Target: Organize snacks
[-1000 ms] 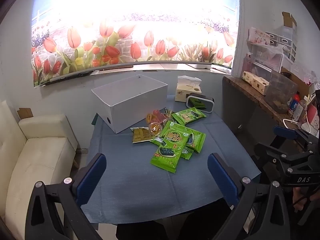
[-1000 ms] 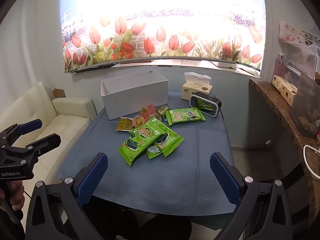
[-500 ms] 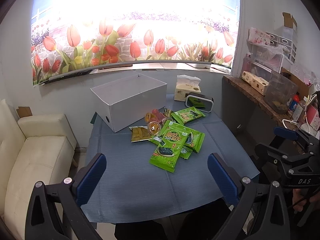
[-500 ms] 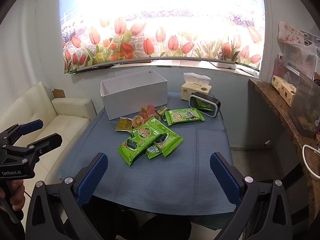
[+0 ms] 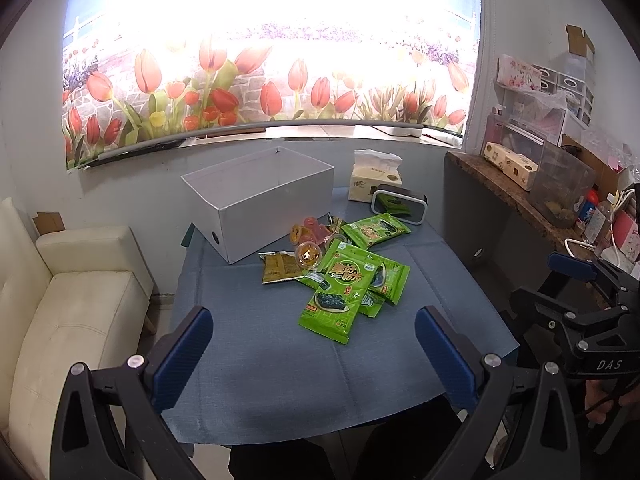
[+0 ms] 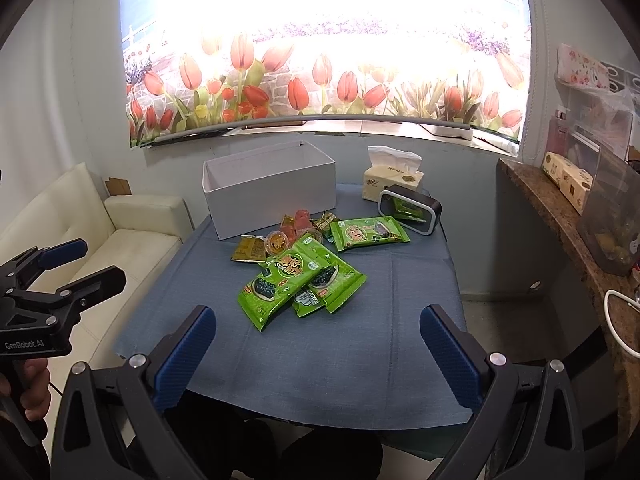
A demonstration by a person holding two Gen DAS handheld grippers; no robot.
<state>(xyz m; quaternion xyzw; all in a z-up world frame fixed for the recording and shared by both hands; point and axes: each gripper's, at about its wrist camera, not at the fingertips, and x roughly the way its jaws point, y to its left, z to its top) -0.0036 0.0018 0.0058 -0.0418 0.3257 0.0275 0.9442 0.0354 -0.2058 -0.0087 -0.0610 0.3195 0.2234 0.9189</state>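
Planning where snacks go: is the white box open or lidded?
Open. The white box has no lid; its inner walls show. Its floor is hidden, so contents cannot be told.

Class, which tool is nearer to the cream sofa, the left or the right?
Left. The left tool is beside the sofa, left of the table; the right tool faces the table's near edge.

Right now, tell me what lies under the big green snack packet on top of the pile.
Under the big green packet lie more green packets, edges poking out on the blue cloth. Whatever sits beneath its middle is covered.
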